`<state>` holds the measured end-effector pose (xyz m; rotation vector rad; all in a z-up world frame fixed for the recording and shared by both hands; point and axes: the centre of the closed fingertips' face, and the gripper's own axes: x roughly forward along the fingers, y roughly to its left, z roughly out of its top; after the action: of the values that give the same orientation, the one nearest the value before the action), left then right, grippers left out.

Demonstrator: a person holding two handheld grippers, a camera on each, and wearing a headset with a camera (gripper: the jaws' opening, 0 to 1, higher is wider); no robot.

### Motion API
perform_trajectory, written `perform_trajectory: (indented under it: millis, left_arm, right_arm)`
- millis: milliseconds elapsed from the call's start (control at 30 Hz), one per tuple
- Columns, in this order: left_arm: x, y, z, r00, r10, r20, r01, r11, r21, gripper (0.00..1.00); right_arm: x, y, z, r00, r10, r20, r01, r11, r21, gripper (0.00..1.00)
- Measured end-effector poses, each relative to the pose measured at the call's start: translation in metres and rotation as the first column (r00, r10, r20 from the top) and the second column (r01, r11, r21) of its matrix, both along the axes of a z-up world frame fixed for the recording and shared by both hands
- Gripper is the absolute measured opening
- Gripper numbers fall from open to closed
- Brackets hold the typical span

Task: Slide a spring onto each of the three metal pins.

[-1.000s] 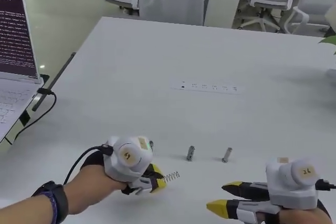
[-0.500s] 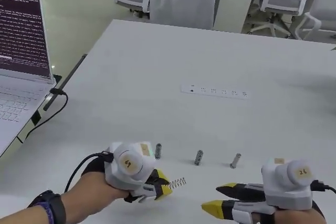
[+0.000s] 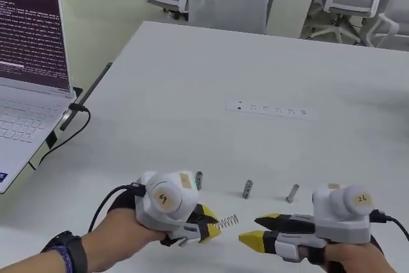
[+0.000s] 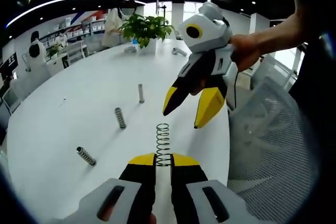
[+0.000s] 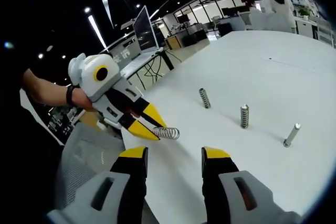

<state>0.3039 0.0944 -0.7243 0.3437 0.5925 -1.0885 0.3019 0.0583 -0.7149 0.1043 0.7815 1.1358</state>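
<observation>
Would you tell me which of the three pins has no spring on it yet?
The rightmost pin, nearest the right tool: its shaft is bare, while the middle pin and left pin carry springs.

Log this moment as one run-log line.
left gripper: shut on spring | right gripper: open, pointed at spring | pins with springs: two | bare pin: one

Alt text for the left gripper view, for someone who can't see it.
The left gripper pinches a spring by one end, with the open right gripper facing it just beyond. On the white table stand a near pin and a middle pin, both wearing springs, and a bare far pin.
</observation>
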Motion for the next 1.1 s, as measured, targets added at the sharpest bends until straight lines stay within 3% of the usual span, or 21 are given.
perform_trajectory:
  millis: [367,1100]
  left_arm:
    - [-0.008,-0.013,0.004,0.999,-0.036,0.007,0.036,0.999,-0.01,0.02]
    - [-0.011,-0.023,0.01,0.996,-0.084,0.036,0.085,0.996,-0.013,0.02]
  right_arm:
    - [-0.006,0.014,0.004,0.999,0.043,-0.012,-0.043,0.998,0.038,0.33]
    - [-0.004,0.011,0.014,0.998,0.055,-0.019,-0.054,0.996,0.071,0.12]
